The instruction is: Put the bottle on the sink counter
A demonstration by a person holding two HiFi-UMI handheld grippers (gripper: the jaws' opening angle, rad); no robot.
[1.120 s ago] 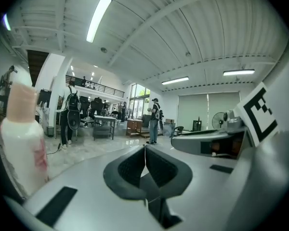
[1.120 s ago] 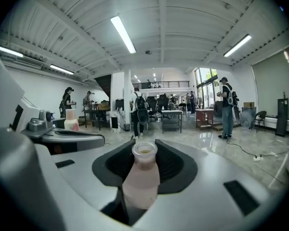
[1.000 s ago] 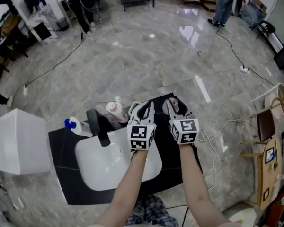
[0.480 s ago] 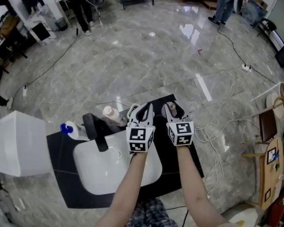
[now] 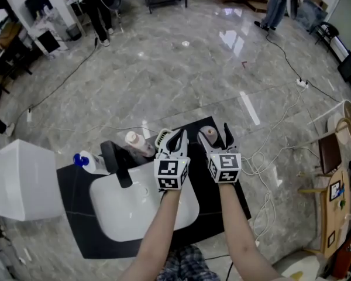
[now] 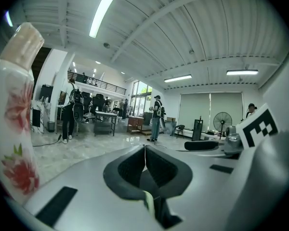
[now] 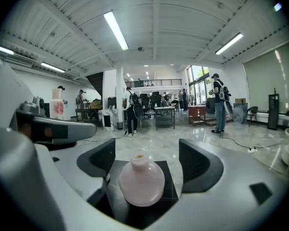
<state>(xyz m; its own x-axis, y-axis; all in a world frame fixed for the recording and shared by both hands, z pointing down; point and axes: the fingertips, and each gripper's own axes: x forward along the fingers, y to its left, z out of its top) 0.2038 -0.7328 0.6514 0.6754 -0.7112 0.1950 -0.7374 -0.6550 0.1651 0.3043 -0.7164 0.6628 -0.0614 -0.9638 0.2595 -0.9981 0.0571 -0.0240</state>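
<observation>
Bottle [image 7: 141, 184] between the right gripper's [image 7: 147, 160] wide, opening jaws, touching neither; left gripper's [image 6: 144, 163] jaws together, empty.

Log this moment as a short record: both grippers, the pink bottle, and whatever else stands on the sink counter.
right gripper: jaws opening, pads clear of the bottle between them
left gripper: jaws together, nothing between them
pink bottle: upright on the counter, to the right of the basin
sink counter: black, with a white basin set in it
also on counter: black faucet, floral bottle, blue-capped bottle, along the basin's far side
task status: bottle appears set down, release under way
</observation>
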